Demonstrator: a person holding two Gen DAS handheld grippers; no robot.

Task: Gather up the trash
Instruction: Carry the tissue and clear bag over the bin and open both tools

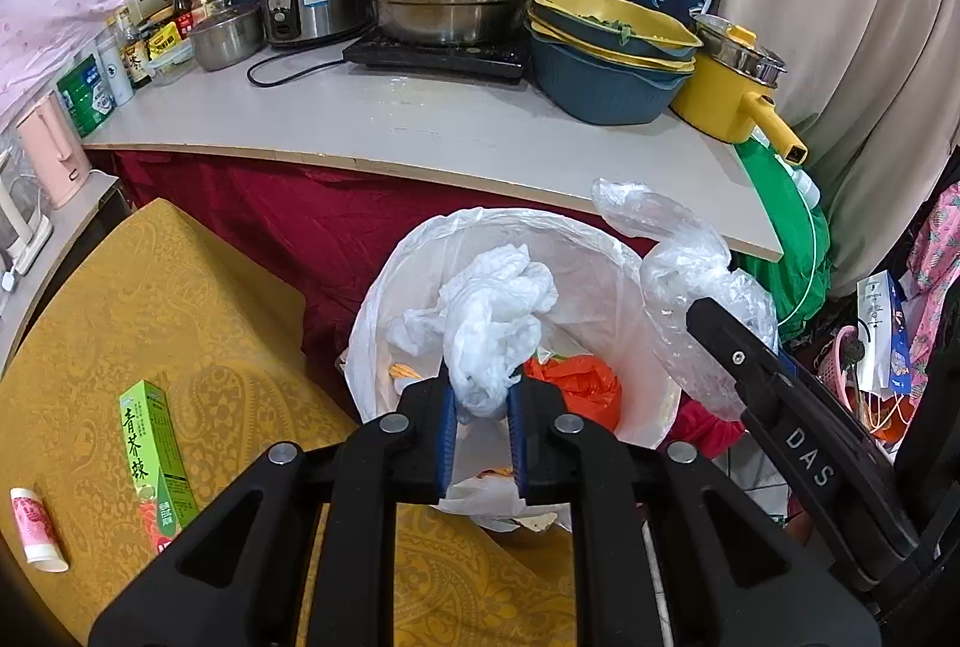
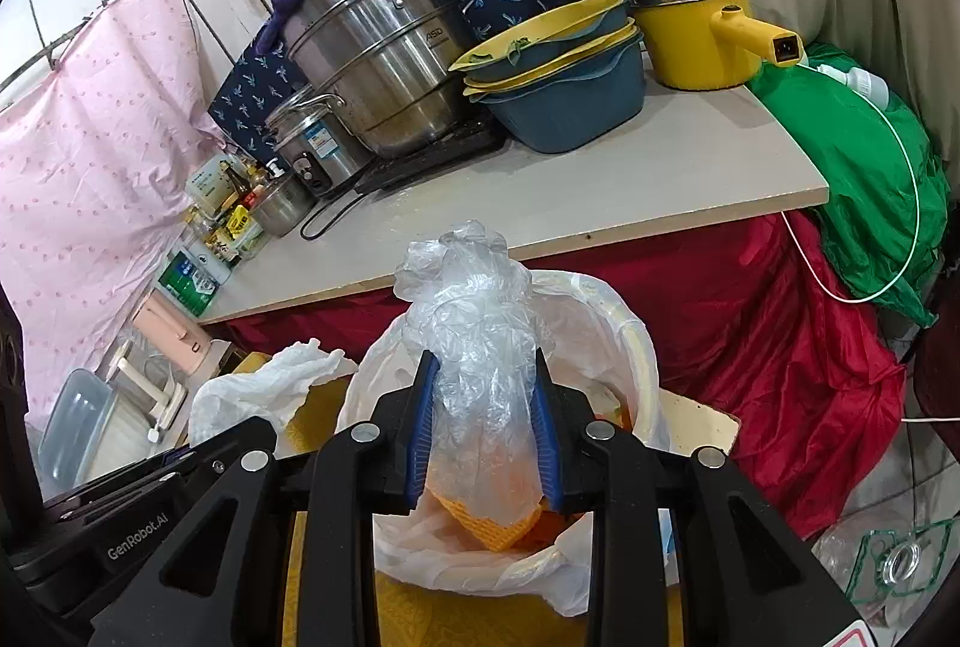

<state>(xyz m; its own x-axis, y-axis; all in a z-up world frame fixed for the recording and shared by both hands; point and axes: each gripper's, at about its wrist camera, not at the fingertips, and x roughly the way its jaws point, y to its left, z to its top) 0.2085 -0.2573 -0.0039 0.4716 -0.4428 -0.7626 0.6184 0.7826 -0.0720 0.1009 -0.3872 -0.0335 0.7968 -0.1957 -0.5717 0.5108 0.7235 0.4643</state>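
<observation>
Both pieces of trash are hanging right over the lined trash bin [image 1: 600, 275] now. The left gripper [image 1: 482, 401] is clamped on a crumpled white tissue wad [image 1: 498, 323], and the right gripper [image 2: 485, 425] is pinched around a scrunched clear plastic bag [image 2: 474, 323]. Both look super light and squishy; I'd guess the plastic is slippery, so grabbing the bunched middle beats a loose edge. A green box [image 1: 157, 458] sits on the yellow cloth nearby.
</observation>
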